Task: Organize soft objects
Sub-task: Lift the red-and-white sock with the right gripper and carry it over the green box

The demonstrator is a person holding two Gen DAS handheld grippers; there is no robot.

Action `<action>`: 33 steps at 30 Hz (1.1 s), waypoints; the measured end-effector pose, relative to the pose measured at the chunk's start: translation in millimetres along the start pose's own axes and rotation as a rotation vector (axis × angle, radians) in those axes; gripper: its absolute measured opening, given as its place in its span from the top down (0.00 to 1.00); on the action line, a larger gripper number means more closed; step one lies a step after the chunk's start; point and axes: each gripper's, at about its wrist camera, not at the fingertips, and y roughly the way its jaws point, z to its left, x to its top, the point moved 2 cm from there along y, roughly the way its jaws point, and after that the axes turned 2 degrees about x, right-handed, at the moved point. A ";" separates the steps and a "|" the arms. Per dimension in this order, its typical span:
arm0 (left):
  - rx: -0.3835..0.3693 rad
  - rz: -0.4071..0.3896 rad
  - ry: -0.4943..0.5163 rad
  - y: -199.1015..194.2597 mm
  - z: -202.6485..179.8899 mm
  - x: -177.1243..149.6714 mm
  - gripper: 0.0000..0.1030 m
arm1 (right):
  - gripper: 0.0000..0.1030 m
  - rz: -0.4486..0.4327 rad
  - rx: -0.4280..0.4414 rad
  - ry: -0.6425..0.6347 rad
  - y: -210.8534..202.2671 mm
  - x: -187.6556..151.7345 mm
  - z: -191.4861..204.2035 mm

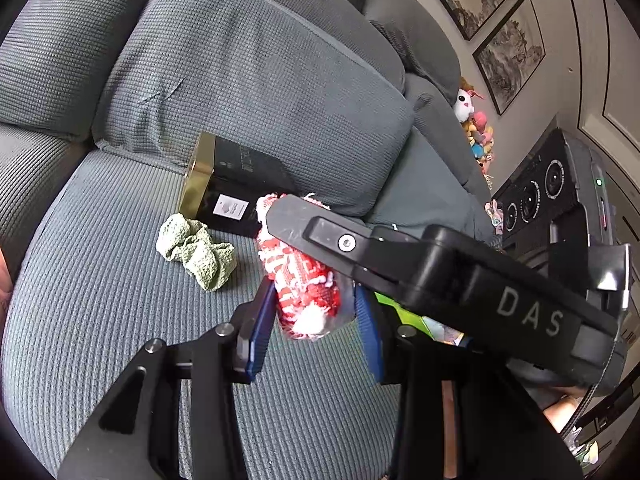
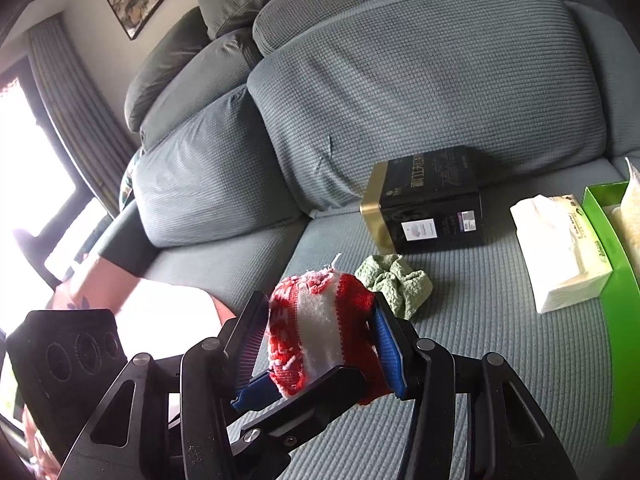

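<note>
Right wrist view, from left to right: the right gripper (image 2: 320, 344) at lower centre is clamped on the red-and-white knitted piece (image 2: 320, 332), the left gripper (image 2: 296, 396) pinching its lower edge. Just right lies the green cloth (image 2: 394, 282) on the sofa seat (image 2: 480, 340); right of it, the tissue pack (image 2: 560, 248) and green box (image 2: 616, 292). Judged step: folding (or rolling) the knit mid-air. Next, it calls for both grips holding while it goes to a tidy spot.
</note>
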 end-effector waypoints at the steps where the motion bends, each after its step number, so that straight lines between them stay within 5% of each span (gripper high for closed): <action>1: -0.003 -0.004 0.003 -0.6 -1.1 0.3 0.65 | 0.48 -0.003 -0.002 -0.003 -1.0 0.2 0.9; 22: -0.086 -0.012 0.126 10.9 -57.3 10.0 0.65 | 0.48 -0.110 -0.076 -0.077 -58.9 13.7 -4.0; 33: -0.086 0.091 0.350 79.9 -149.3 5.8 0.64 | 0.48 -0.267 -0.048 0.106 -128.5 20.5 -94.9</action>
